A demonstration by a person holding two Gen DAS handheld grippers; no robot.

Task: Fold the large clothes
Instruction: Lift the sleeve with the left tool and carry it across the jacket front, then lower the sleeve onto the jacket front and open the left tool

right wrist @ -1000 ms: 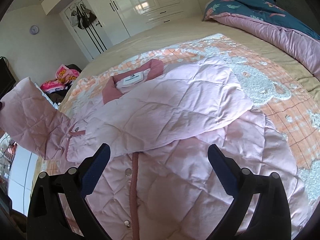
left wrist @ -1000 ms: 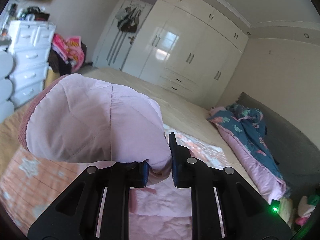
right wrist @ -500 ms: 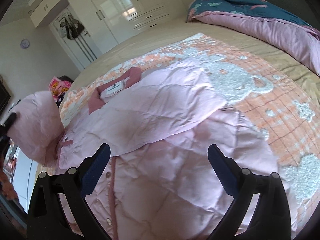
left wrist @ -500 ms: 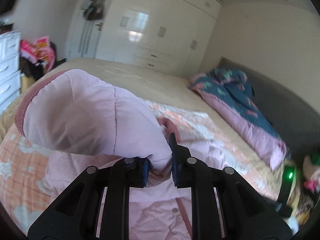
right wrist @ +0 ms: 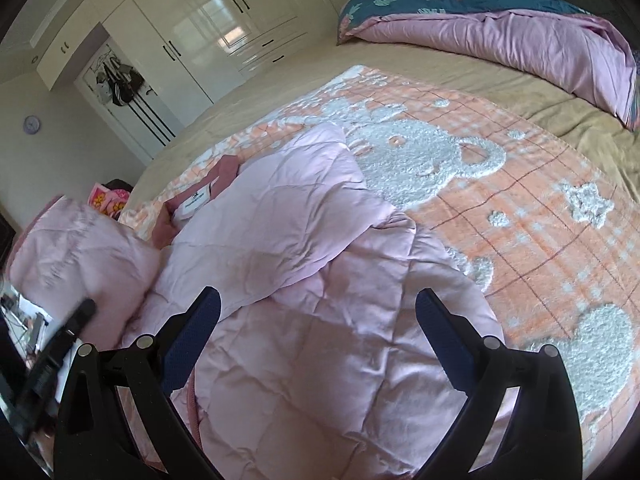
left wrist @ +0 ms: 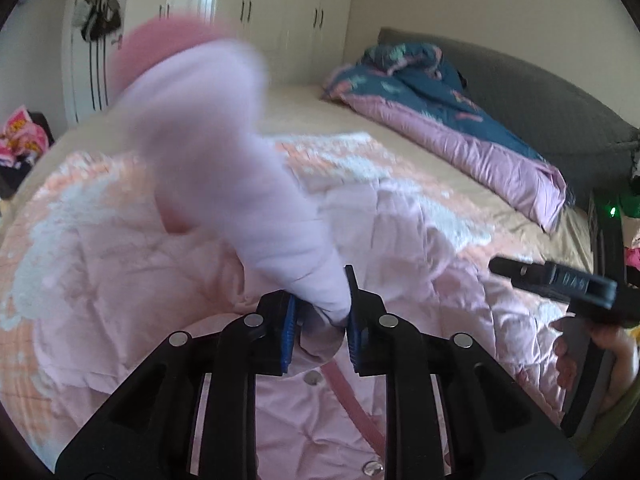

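Observation:
A pale pink quilted jacket (right wrist: 320, 360) lies front up on an orange checked blanket (right wrist: 540, 240) on the bed, one sleeve (right wrist: 288, 216) folded across its chest. My left gripper (left wrist: 320, 312) is shut on the other sleeve (left wrist: 224, 168), held raised above the jacket body (left wrist: 420, 248); the sleeve is blurred. That raised sleeve also shows at the left of the right wrist view (right wrist: 80, 256). My right gripper (right wrist: 318, 336) is open and empty, hovering over the jacket's lower half; it shows at the right of the left wrist view (left wrist: 556, 280).
A rolled teal and pink duvet (left wrist: 460, 120) lies along the grey headboard (left wrist: 540, 88). White wardrobes (right wrist: 224, 36) stand beyond the bed. Pink clothes (left wrist: 20, 140) are piled at the far left. The tan bedsheet (right wrist: 440, 68) shows around the blanket.
My left gripper has swung right with the sleeve, bringing it over the jacket body. The right gripper stayed open and moved slightly closer over the jacket.

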